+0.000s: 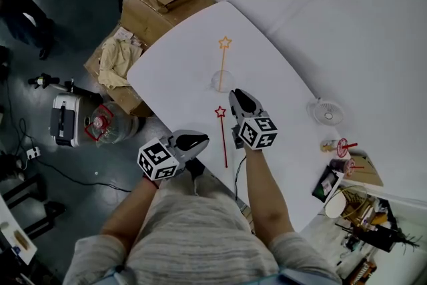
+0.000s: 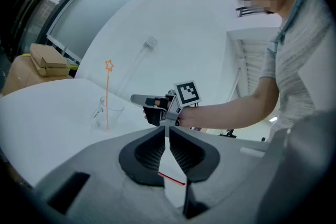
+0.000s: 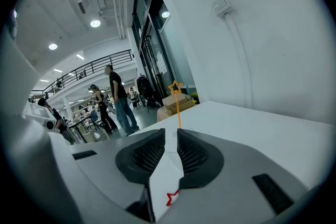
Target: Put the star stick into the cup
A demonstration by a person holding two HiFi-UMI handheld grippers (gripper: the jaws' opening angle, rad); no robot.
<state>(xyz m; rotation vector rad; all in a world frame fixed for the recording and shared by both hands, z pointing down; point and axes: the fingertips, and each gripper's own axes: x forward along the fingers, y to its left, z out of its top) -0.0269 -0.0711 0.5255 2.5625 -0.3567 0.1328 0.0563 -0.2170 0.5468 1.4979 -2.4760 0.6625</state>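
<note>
Grey left gripper is clenched on nothing; right gripper has its jaws slightly apart, empty. Red stick lies flat on the table between them. Beyond, orange stick stands in the cup. Judgement: one placed, one remaining.

no text seems legible here.

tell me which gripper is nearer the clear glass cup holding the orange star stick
Right. The right gripper sits just short of the clear glass cup; the left gripper hangs farther back by the near edge of the table.
</note>
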